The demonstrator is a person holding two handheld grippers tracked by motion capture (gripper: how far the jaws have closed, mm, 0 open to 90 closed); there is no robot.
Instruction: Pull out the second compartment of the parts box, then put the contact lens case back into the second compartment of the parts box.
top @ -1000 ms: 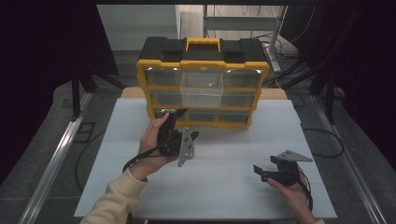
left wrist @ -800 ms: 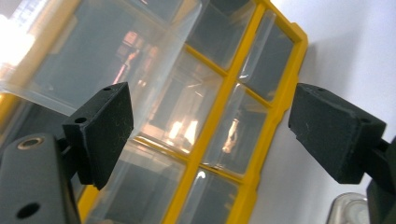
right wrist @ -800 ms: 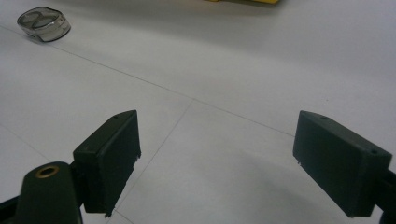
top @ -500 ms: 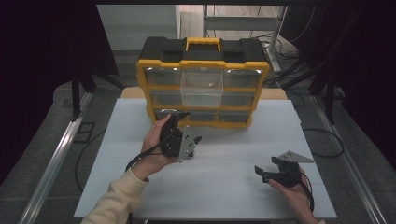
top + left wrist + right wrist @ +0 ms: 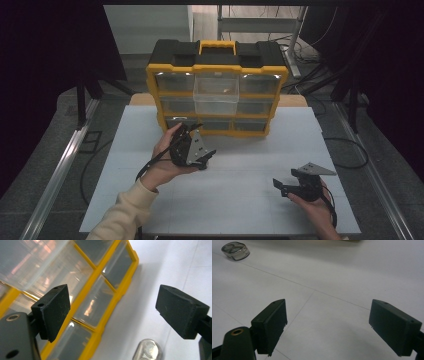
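Observation:
A yellow and black drawer organizer [image 5: 217, 90] stands upright at the back of the white table [image 5: 235, 205], with one clear drawer [image 5: 216, 94] pulled partway out in its top row. A person's left hand holds my left gripper [image 5: 200, 156] just in front of the organizer's bottom row. Its jaws are open and empty, as the left gripper view [image 5: 112, 307] shows. A small clear capsule-shaped container [image 5: 147, 351] lies on the table below those jaws, beside the organizer's yellow frame [image 5: 110, 312]. My right gripper [image 5: 285, 186] rests low at the front right, open and empty [image 5: 328, 322]. The same clear container [image 5: 235, 250] lies far off to its upper left.
Metal rails [image 5: 60, 170] run along both sides of the table, and cables [image 5: 345, 150] lie on the floor to the right. Bare white tabletop [image 5: 332, 275] stretches between the two grippers.
My left gripper has turned in the hand and shifted slightly right in front of the organizer's bottom row. The right gripper has barely moved.

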